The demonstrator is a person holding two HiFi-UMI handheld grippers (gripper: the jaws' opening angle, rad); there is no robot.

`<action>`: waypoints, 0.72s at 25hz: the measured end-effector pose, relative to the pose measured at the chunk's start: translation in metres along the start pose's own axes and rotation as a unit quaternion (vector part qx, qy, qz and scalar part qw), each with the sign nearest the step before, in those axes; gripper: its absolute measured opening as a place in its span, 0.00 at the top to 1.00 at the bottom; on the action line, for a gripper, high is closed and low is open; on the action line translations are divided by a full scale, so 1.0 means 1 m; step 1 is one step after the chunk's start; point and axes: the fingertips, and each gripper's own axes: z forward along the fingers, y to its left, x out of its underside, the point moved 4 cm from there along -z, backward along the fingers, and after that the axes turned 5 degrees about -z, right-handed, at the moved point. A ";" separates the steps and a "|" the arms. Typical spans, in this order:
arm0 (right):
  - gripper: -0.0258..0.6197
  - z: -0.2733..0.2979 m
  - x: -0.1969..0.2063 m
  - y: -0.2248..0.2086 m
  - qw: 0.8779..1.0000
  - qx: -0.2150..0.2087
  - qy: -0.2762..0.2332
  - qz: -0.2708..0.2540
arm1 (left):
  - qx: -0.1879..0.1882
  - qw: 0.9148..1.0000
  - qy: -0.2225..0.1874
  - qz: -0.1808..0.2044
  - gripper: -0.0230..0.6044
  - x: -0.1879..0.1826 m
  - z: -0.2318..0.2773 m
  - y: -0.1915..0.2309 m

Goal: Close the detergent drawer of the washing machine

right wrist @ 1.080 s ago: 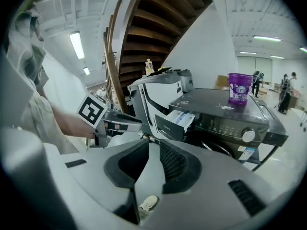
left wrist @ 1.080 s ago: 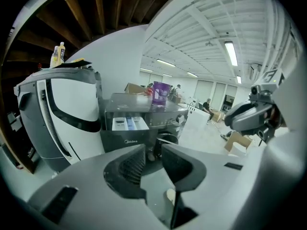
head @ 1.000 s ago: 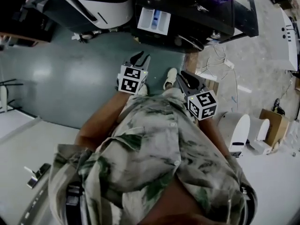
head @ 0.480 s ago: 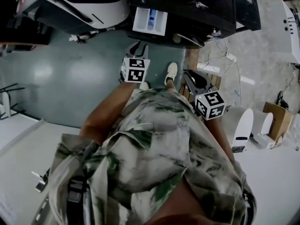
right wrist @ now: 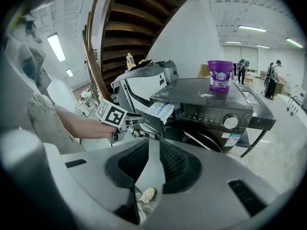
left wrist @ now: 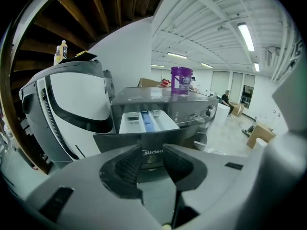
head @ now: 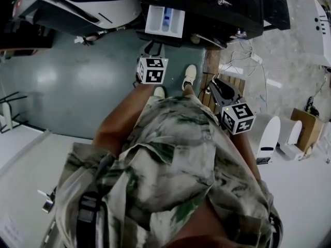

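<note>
Grey floor (head: 72, 81) underfoot; right gripper (head: 213, 84) at 2 o'clock, jaws narrowly apart, empty; left gripper (head: 155, 47) at 12 o'clock, jaws just opening wider, empty; beyond, detergent drawer (head: 165, 20) pulled out of washing machine (head: 227, 14).

The grey-green floor (head: 67, 81) is carrying the dark washing machine (head: 222, 17) at the far side, with a white machine (head: 88, 4) sitting just left of it. Wooden slats (head: 212, 68) are lying near its right corner, a shoe (head: 190, 76) is standing beside them, and a cardboard box (head: 302, 128) is sitting well off to the right.
</note>
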 end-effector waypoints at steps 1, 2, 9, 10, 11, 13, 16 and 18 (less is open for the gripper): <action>0.82 0.000 0.000 -0.001 1.000 0.001 0.000 0.002 | -0.002 1.000 -0.001 -0.001 0.76 0.000 0.002 0.001; 0.82 0.001 0.000 -0.002 1.000 0.001 0.001 0.003 | -0.003 1.000 -0.001 -0.002 0.76 0.000 0.004 0.001; 0.82 0.002 0.005 -0.008 1.000 0.001 0.011 0.002 | -0.017 1.000 -0.002 -0.011 0.75 -0.001 0.017 0.003; 0.82 0.002 0.005 -0.009 1.000 0.001 0.011 0.004 | -0.018 1.000 -0.002 -0.011 0.75 -0.001 0.017 0.003; 0.82 0.002 0.005 -0.010 1.000 0.002 0.010 0.005 | -0.019 1.000 -0.001 -0.011 0.75 -0.001 0.017 0.003; 0.82 0.003 0.005 -0.012 1.000 0.003 0.009 0.006 | -0.023 1.000 0.001 -0.013 0.75 -0.001 0.018 0.003; 0.82 0.004 0.006 -0.013 1.000 0.003 0.009 0.007 | -0.033 0.999 -0.001 -0.015 0.74 -0.001 0.019 0.005; 0.82 0.003 0.006 -0.014 1.000 0.002 0.011 0.007 | -0.036 0.999 -0.003 -0.015 0.74 -0.002 0.019 0.005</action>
